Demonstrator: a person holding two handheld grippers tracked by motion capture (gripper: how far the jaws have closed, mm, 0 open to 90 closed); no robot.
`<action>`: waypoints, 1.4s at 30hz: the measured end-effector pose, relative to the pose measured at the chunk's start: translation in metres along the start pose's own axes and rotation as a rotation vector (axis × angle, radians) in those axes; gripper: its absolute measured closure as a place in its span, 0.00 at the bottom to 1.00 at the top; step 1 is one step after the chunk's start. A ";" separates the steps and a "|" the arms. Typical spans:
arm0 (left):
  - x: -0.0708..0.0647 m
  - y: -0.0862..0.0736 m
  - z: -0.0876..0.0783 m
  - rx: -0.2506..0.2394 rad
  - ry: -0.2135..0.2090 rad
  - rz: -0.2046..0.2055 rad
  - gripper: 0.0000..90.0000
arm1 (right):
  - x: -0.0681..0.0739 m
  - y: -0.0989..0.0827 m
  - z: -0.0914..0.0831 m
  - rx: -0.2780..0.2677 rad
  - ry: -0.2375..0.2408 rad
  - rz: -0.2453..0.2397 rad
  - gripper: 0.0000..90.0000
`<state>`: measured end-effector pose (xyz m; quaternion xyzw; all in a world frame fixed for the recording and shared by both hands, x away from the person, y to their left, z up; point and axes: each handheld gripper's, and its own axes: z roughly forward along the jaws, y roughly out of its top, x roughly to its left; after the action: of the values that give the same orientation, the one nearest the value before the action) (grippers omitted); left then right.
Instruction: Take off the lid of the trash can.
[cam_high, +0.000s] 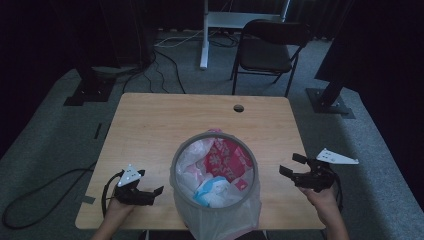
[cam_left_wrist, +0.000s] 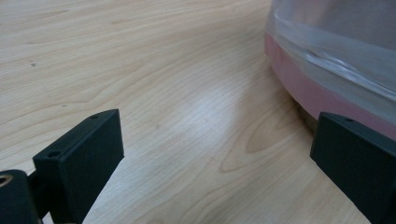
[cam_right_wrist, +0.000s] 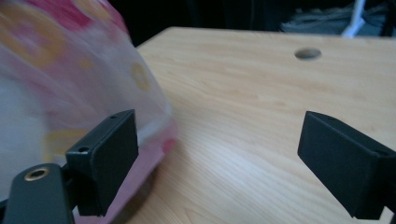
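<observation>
- Left black two-jaw gripper (cam_high: 150, 192) sits low over the near-left of the light wooden table (cam_high: 150, 125), jaws spread wide, nothing between them, aimed right toward the bin.
- Right black two-jaw gripper (cam_high: 291, 165) hovers over the near-right table edge, jaws also wide and empty, aimed left toward the bin. A hand (cam_high: 320, 197) grips it from behind.
- Round grey-rimmed waste bin lined with a clear plastic bag (cam_high: 215, 185) stands between the two grippers at the table's near edge, touching neither.
- Inside the bin: crumpled red-and-white patterned wrapper (cam_high: 225, 160), pale blue and white plastic scraps (cam_high: 212, 192).
- Left gripper view: bin base shows a pink band under clear film (cam_left_wrist: 303, 84), just beside the right jaw.
- Right gripper view: bag is blurred, pattern unreadable.
- Bin bottom is cut off in the high view; room dim, black folding chair (cam_high: 267, 50) behind the table.
</observation>
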<state>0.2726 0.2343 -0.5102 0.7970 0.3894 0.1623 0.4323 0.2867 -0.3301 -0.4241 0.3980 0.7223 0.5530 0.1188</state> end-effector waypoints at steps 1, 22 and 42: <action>0.000 -0.001 0.001 -0.003 -0.002 0.010 0.03 | 0.001 0.003 -0.002 -0.004 0.009 -0.008 0.13; 0.002 -0.008 0.005 -0.029 -0.054 -0.007 0.03 | 0.026 0.098 0.006 -0.067 0.235 -0.175 0.27; 0.003 -0.009 0.005 -0.027 -0.054 -0.005 0.03 | 0.073 0.139 0.080 0.114 0.419 -0.310 0.35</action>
<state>0.2733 0.2365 -0.5209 0.7941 0.3773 0.1448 0.4539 0.3499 -0.2118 -0.3089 0.1657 0.8134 0.5569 0.0274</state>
